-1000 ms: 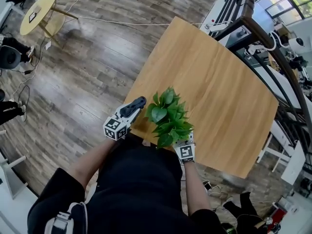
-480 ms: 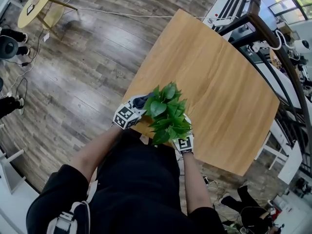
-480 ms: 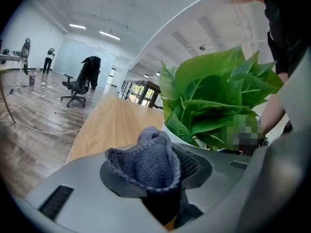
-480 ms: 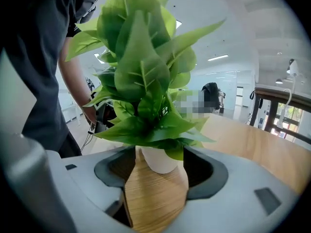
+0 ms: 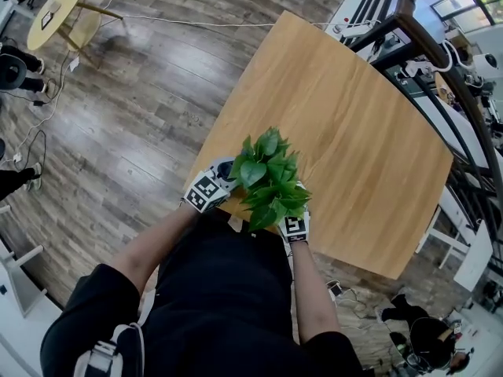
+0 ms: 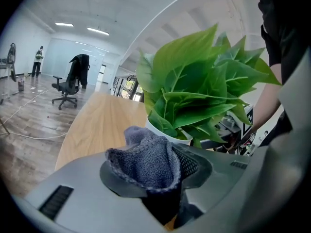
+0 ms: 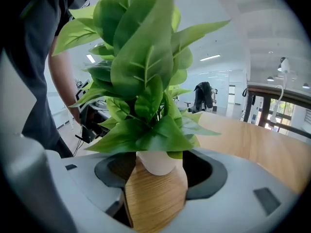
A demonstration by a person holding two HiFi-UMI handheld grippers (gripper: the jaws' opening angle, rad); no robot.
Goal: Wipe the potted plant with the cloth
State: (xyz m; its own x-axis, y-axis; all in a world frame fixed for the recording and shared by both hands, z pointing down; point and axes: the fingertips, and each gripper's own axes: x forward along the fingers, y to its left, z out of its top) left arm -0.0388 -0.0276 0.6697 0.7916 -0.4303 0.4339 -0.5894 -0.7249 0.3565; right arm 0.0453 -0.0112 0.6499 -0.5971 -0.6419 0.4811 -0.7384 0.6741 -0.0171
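The potted plant (image 5: 269, 177) has broad green leaves and a small white pot (image 7: 155, 161); it stands near the front edge of the wooden table (image 5: 354, 124). My left gripper (image 5: 209, 188) is pressed in at the plant's left side, shut on a crumpled grey cloth (image 6: 146, 161). In the left gripper view the cloth lies just in front of the white pot (image 6: 158, 131), under the leaves. My right gripper (image 5: 293, 226) sits at the plant's near right. Its jaws (image 7: 154, 174) stand open, one on each side of the pot's base. I cannot tell whether they touch it.
The table's front edge is against the person's body. Dark metal railings and desks (image 5: 424, 45) run along the table's far right. A small round yellow table (image 5: 59, 14) and cables lie on the wood floor at the far left.
My left gripper has swung right, from beside the table edge into the plant's left foliage with the cloth. The right gripper has stayed by the pot.
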